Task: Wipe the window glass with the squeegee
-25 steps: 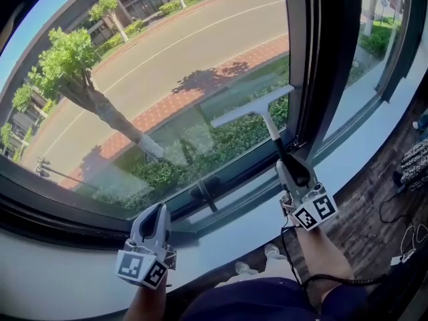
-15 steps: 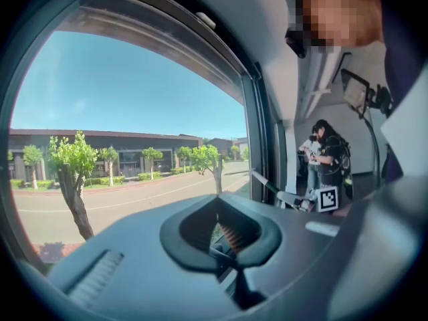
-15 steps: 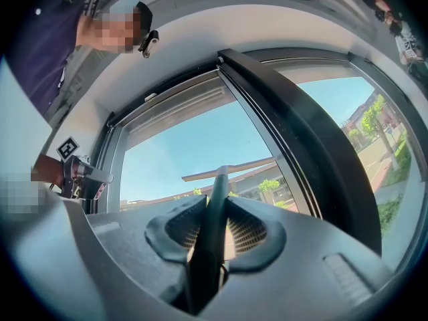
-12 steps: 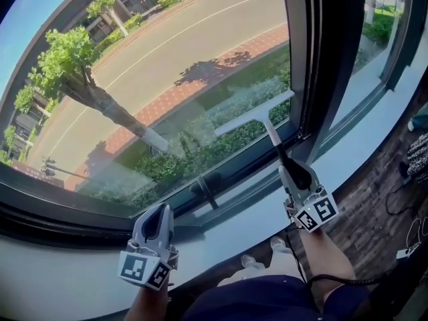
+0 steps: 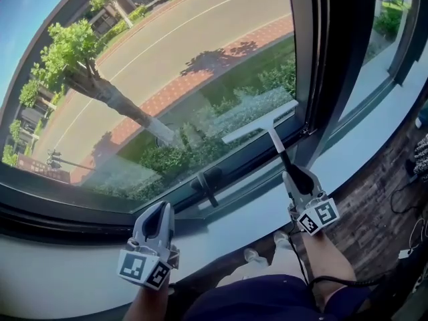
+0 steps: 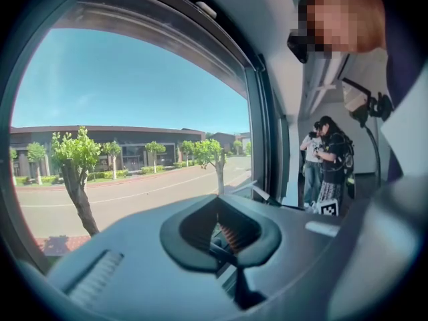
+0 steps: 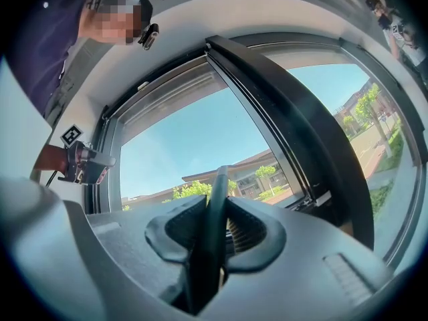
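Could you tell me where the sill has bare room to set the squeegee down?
The white sill is bare between the left gripper and right gripper, below the window handle. A second free stretch runs right of the right gripper, under the side pane. It is crowded at the corner where the squeegee sits by the dark mullion.

From the head, looking forward and steeply down, over both forearms, onto the window glass (image 5: 167, 79) and the sill (image 5: 67, 273); left tongs (image 5: 159, 210) low at left, right tongs (image 5: 297, 176) at right.

From the left tongs, close behind the jaws, facing level along the pane toward its right frame (image 6: 264, 146) and the room beyond.

From the right tongs, equally close, tilted up along the squeegee (image 7: 212, 219) toward sky.

Shared by all three: the same pane, with street trees (image 5: 73, 52) outside.
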A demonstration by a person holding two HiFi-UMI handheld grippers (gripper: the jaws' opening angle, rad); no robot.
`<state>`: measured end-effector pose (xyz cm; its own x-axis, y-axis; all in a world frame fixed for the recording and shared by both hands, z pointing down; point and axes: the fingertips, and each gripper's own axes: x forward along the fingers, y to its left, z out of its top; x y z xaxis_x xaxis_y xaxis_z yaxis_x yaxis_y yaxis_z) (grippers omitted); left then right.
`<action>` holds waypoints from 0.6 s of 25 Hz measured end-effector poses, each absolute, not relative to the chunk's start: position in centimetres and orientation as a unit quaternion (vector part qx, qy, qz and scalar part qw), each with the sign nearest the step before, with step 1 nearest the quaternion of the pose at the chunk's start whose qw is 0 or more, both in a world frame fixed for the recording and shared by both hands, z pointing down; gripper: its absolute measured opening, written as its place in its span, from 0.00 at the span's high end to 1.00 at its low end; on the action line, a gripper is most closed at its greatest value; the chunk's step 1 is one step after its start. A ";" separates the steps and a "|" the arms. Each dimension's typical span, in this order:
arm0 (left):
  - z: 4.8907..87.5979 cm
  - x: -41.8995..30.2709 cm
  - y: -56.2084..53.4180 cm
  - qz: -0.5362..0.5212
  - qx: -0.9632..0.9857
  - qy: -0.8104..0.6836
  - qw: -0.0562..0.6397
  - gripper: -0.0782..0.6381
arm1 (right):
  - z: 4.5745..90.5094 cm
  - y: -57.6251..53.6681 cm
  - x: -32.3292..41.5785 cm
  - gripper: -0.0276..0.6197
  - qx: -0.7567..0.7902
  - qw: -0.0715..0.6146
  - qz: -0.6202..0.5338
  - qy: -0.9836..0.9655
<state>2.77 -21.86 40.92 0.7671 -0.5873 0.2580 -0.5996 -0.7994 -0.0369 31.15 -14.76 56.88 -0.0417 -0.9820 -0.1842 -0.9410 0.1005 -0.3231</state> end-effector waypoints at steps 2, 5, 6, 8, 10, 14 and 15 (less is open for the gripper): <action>41.1 2.9 -21.7 0.131 0.939 -0.317 0.031 0.88 | 57.7 -14.7 31.2 0.80 -0.667 0.178 -0.064 0.720; 41.3 3.1 -21.5 0.133 0.939 -0.316 0.040 0.88 | 58.9 -14.7 31.2 0.80 -0.666 0.173 -0.076 0.721; 41.4 3.2 -21.4 0.134 0.938 -0.317 0.042 0.88 | 59.3 -14.6 31.2 0.80 -0.666 0.172 -0.081 0.721; 41.6 3.2 -21.1 0.139 0.936 -0.320 0.043 0.88 | 60.1 -14.5 31.3 0.80 -0.666 0.170 -0.089 0.721; 41.8 3.1 -20.9 0.145 0.934 -0.325 0.043 0.88 | 61.0 -14.3 31.3 0.80 -0.665 0.167 -0.096 0.722; 42.2 2.5 -20.9 0.150 0.927 -0.341 0.046 0.88 | 62.9 -14.3 31.5 0.80 -0.663 0.155 -0.117 0.723; 42.2 2.4 -21.0 0.149 0.925 -0.345 0.047 0.88 | 63.5 -14.3 31.5 0.80 -0.663 0.150 -0.126 0.723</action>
<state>2.37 -20.96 42.23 0.7174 -0.6242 0.3094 -0.6525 -0.7576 -0.0154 31.53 -14.29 63.48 -0.0756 -0.9959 -0.0506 -0.9203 0.0892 -0.3808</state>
